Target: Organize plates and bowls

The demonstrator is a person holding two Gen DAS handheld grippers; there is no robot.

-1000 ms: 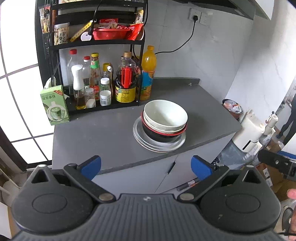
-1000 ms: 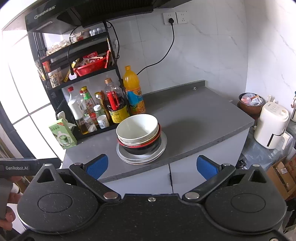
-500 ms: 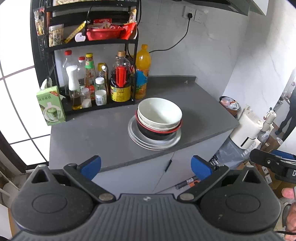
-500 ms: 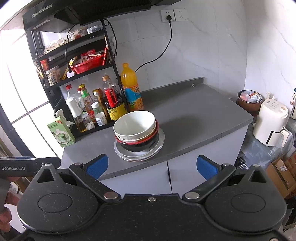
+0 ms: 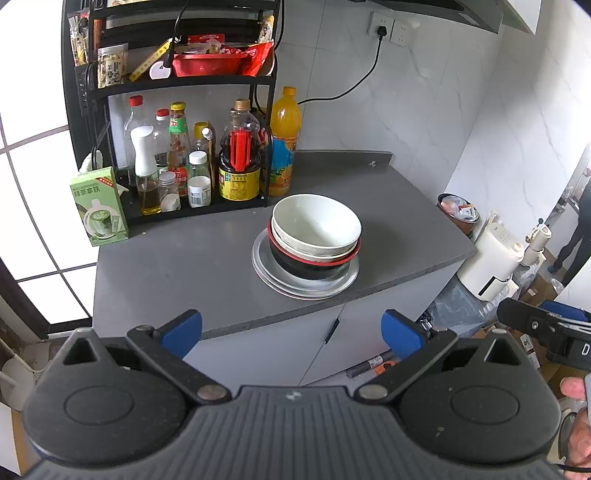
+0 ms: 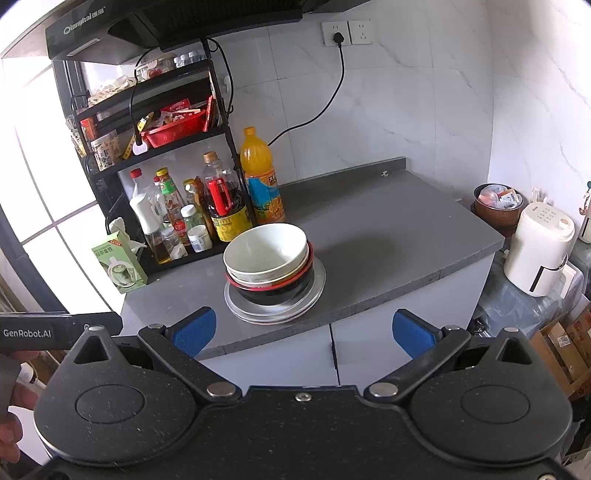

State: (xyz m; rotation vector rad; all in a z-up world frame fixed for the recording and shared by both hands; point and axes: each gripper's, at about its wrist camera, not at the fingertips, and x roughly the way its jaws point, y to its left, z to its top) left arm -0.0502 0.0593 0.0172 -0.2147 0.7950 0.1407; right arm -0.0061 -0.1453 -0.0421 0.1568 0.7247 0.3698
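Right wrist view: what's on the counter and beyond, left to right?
Green box → white spray bottle → soy sauce bottle → orange drink bottle → bowl stack → bare counter → bin → white appliance.

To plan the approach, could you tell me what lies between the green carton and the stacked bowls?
Only bare grey countertop separates green carton from stacked bowls, shown in both views.

We count one stack of dishes (image 5: 312, 251) on the counter (image 5: 177, 273): three nested bowls, maybe four, over what looks like two plates. One orange juice bottle (image 5: 284, 142), one green carton (image 5: 99, 206), two wall sockets (image 6: 347, 32)
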